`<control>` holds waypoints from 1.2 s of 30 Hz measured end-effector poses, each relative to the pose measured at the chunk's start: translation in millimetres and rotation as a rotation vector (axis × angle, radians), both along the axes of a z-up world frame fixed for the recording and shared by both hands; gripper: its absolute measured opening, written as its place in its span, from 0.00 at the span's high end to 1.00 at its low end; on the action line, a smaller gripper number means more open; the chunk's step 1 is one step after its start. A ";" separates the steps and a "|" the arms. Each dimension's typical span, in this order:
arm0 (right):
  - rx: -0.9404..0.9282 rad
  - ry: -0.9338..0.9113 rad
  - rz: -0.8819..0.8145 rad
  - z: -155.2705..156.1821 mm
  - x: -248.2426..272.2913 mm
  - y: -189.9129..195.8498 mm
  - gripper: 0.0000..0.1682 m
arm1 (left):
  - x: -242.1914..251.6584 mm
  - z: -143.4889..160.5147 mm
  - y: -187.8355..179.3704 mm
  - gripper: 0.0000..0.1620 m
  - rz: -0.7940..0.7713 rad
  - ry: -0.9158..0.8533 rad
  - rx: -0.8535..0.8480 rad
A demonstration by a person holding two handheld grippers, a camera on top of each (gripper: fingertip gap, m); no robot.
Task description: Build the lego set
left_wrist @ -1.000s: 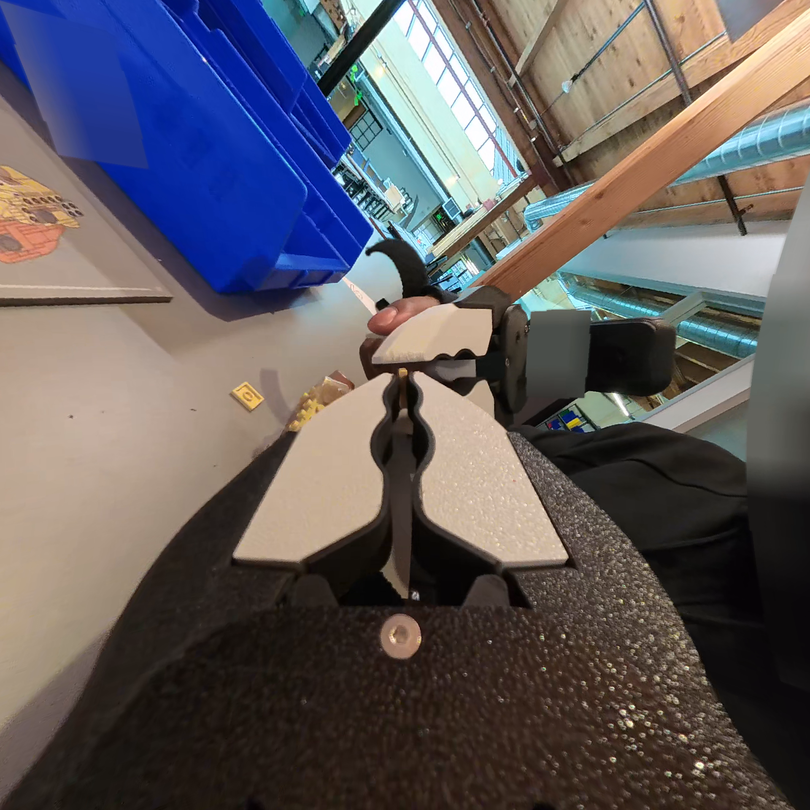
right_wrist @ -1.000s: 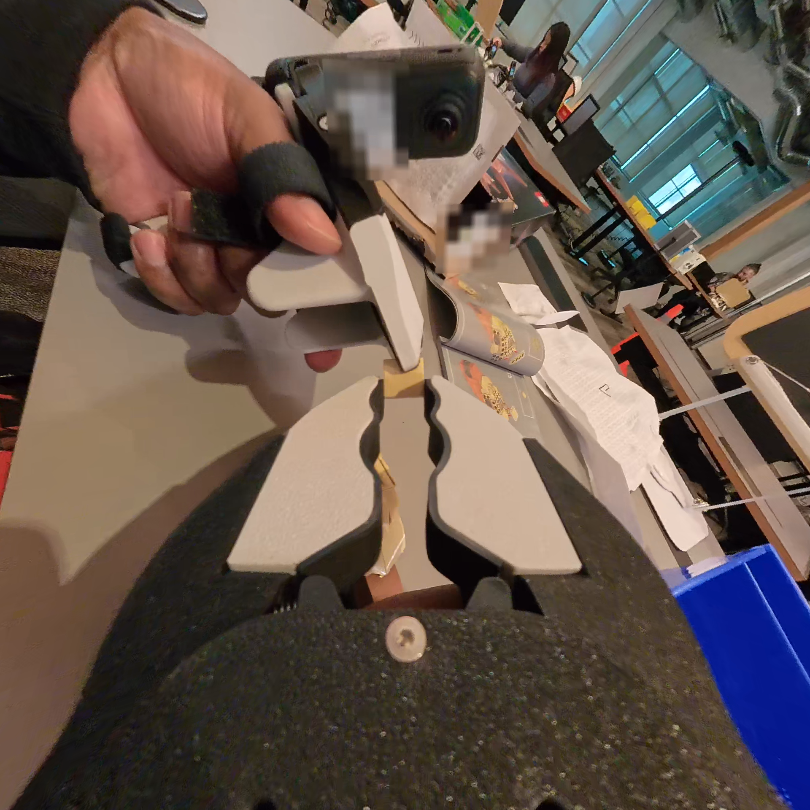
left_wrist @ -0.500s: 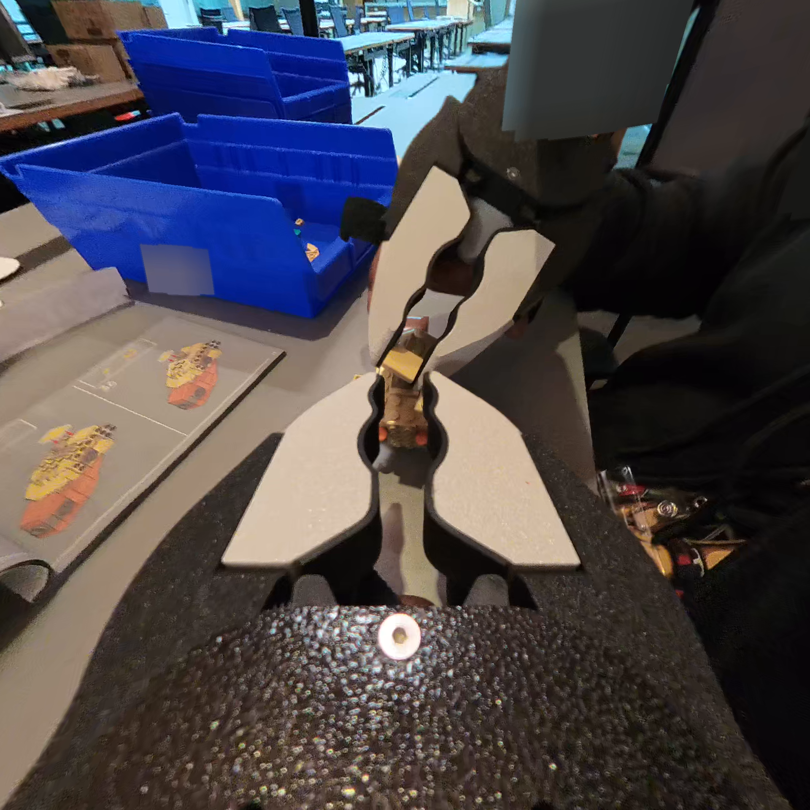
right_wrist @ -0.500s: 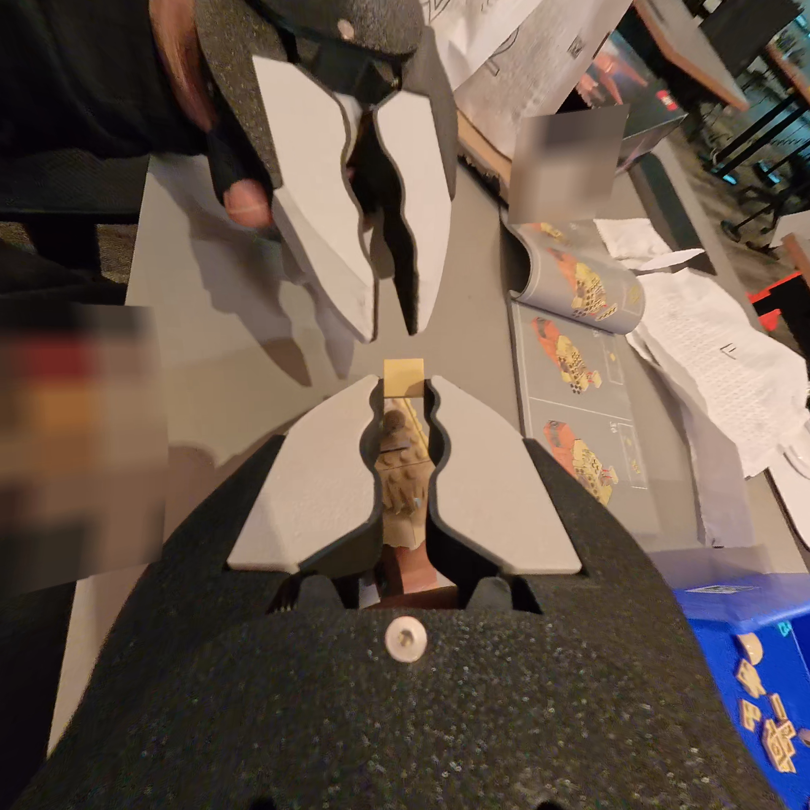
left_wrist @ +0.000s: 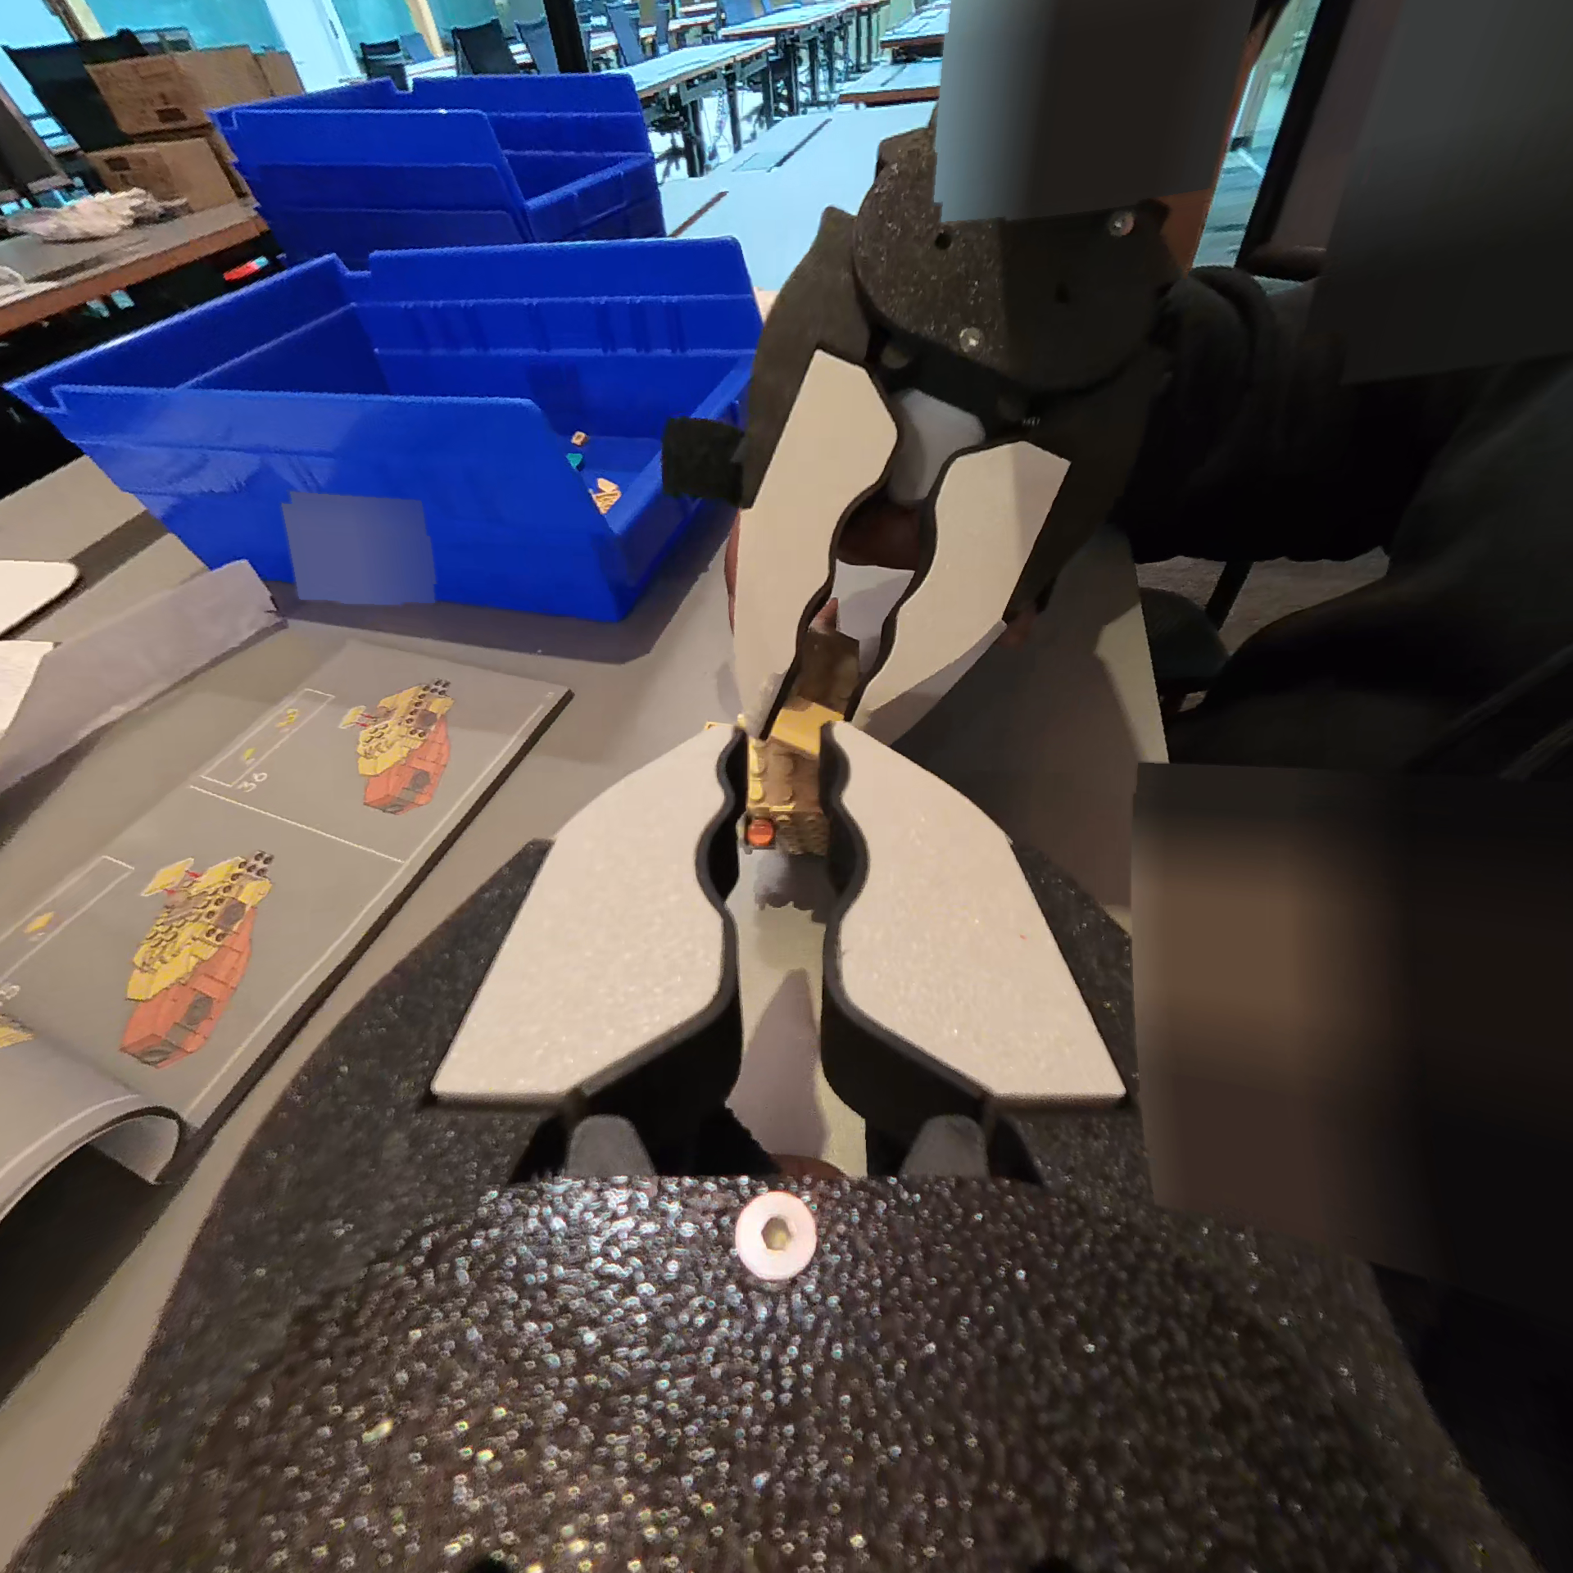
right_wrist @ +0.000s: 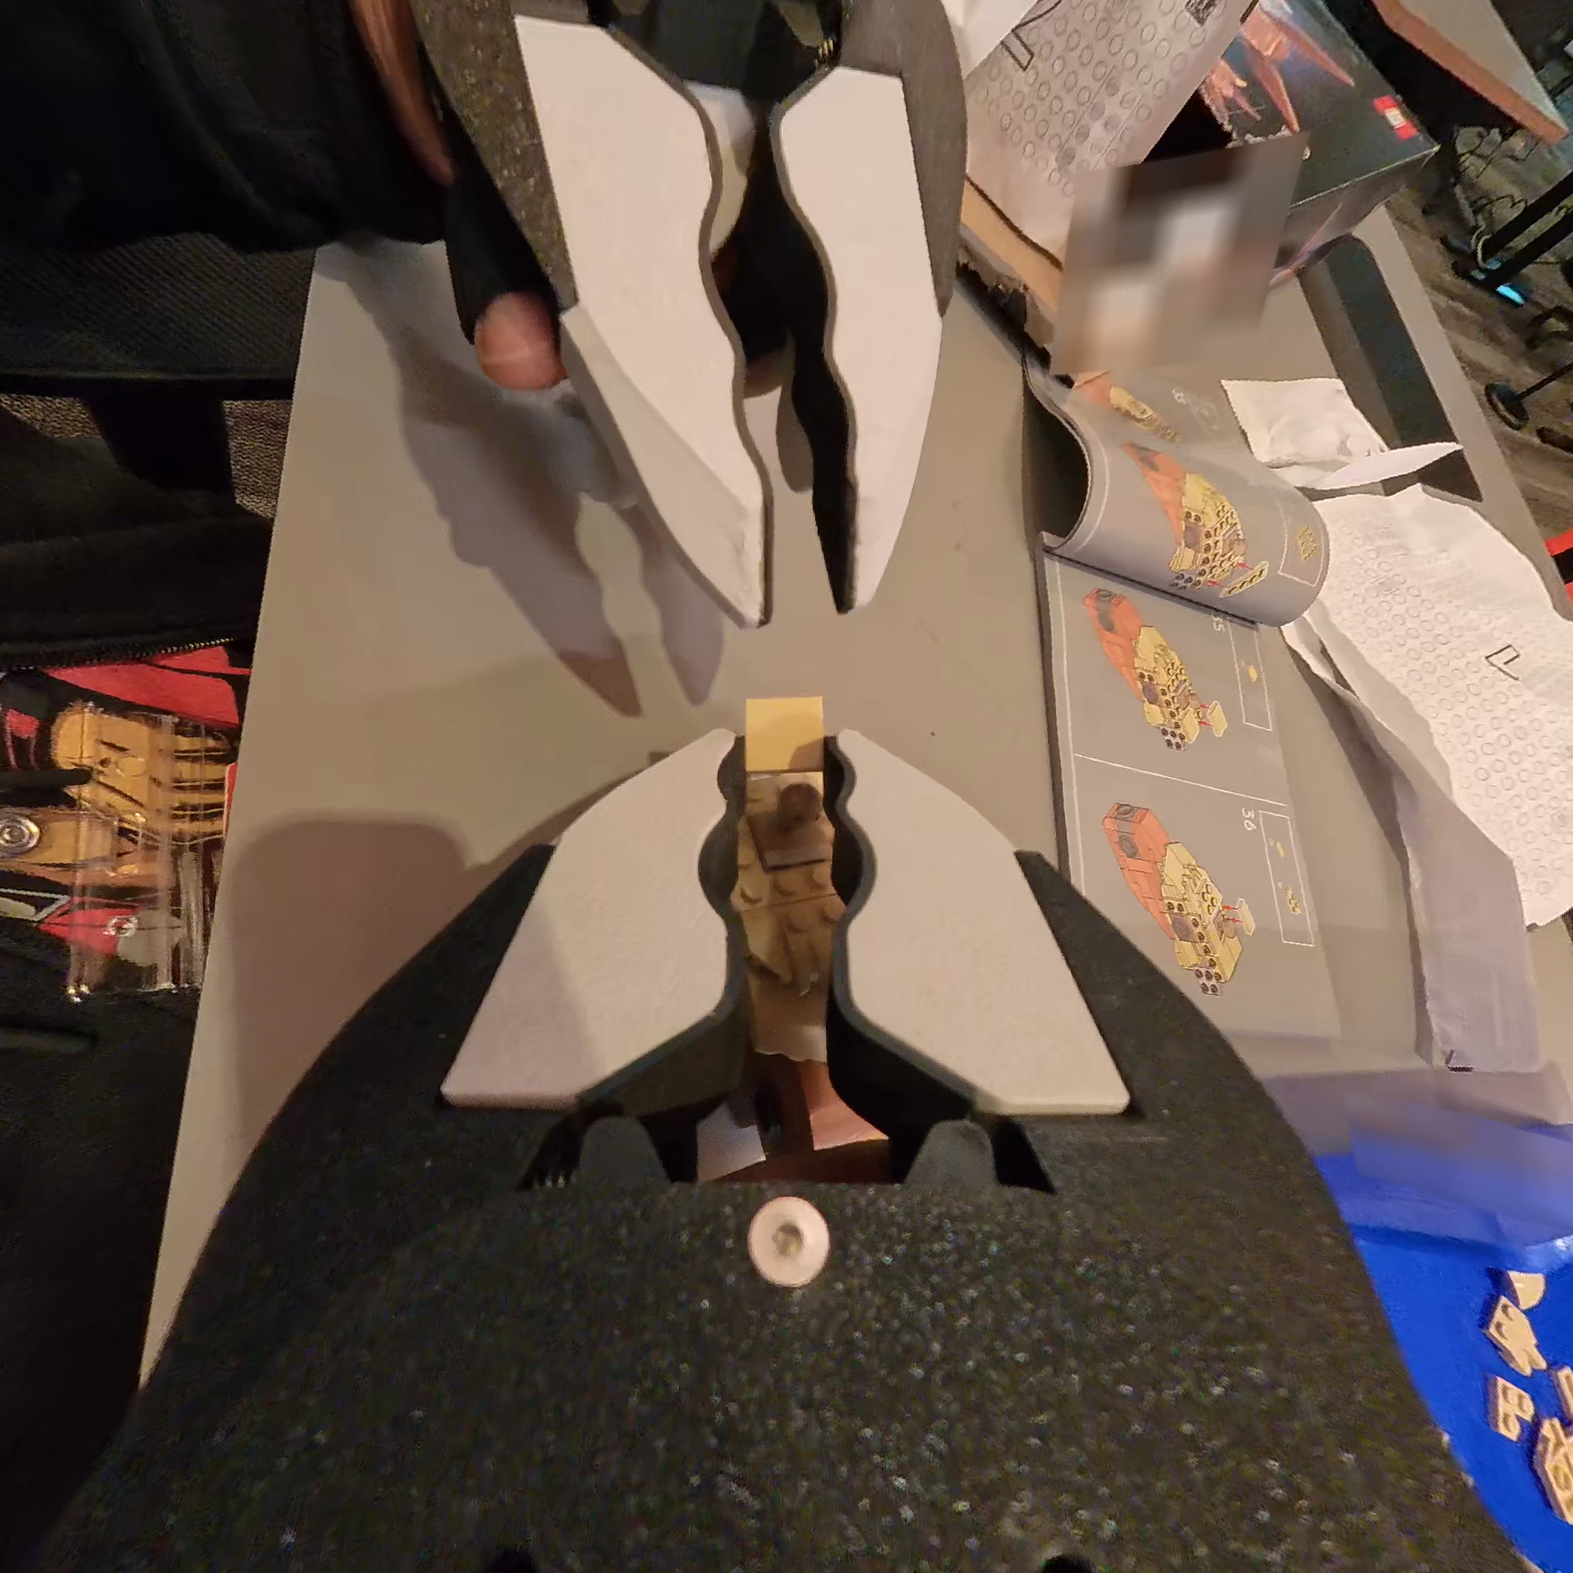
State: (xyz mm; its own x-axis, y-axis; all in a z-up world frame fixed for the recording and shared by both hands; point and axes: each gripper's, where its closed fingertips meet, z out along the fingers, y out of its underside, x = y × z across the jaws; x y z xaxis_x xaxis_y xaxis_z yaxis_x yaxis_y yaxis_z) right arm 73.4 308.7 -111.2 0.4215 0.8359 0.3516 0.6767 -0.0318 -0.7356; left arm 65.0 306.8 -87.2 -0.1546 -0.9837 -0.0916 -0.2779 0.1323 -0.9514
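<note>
My right gripper (right_wrist: 783, 736) is shut on a tan lego model (right_wrist: 783, 894) and holds it lengthwise between its fingers above the grey table (right_wrist: 426, 681). A flat tan plate (right_wrist: 785, 713) sticks out past the fingertips. My left gripper (right_wrist: 804, 609) points at it from the far side, a short gap away, with its jaws slightly open and empty. In the left wrist view my left gripper (left_wrist: 780, 736) faces the right gripper (left_wrist: 804, 719), and the model (left_wrist: 821, 672) shows in the right gripper's fingers with an orange round piece on its underside.
An open instruction booklet (right_wrist: 1175, 766) lies on the table; it also shows in the left wrist view (left_wrist: 255, 809). Blue bins (left_wrist: 383, 477) stand behind it, and one (right_wrist: 1490, 1277) holds several tan pieces (right_wrist: 1532, 1404). White paper bags (right_wrist: 1447, 638) lie beyond the booklet. The tips of both grippers are at nearly the same place.
A second ago my left gripper was shut at the tan plate on the model's tip. It has since let go, opened slightly and drawn back. Both grippers have swung level over the table.
</note>
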 end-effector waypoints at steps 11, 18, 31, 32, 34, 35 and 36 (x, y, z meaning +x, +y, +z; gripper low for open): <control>-0.081 0.112 0.070 9.2 -4.3 -10.6 0.90 | -2.7 8.5 -14.2 0.90 -0.120 -0.068 0.148; -0.123 0.147 0.114 10.9 -10.3 -15.9 0.90 | -1.6 -0.5 -17.7 0.90 -0.145 -0.039 0.183; -0.121 0.152 0.146 12.6 -14.3 -20.6 0.90 | 1.0 -5.9 -22.7 0.90 -0.180 -0.024 0.199; -0.120 0.154 0.147 12.7 -14.5 -20.8 0.90 | 0.9 -5.7 -22.9 0.90 -0.182 -0.025 0.195; -0.108 0.158 0.145 14.1 -14.0 -20.2 0.90 | 1.2 -4.5 -22.4 0.91 -0.178 -0.028 0.171; -0.098 0.158 0.137 15.3 -12.5 -19.1 0.89 | 1.5 -3.1 -21.9 0.91 -0.174 -0.036 0.153; -0.085 0.149 0.124 16.1 -8.8 -17.3 0.86 | 1.3 -0.6 -21.0 0.91 -0.168 -0.051 0.137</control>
State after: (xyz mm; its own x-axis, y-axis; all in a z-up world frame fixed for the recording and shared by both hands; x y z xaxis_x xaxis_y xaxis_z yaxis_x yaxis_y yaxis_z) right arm 64.6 291.4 -95.1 0.3558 0.9085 0.2194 0.5634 -0.0212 -0.8259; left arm 66.3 285.8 -87.9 -0.3068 -0.9224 -0.2345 -0.1933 0.3016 -0.9336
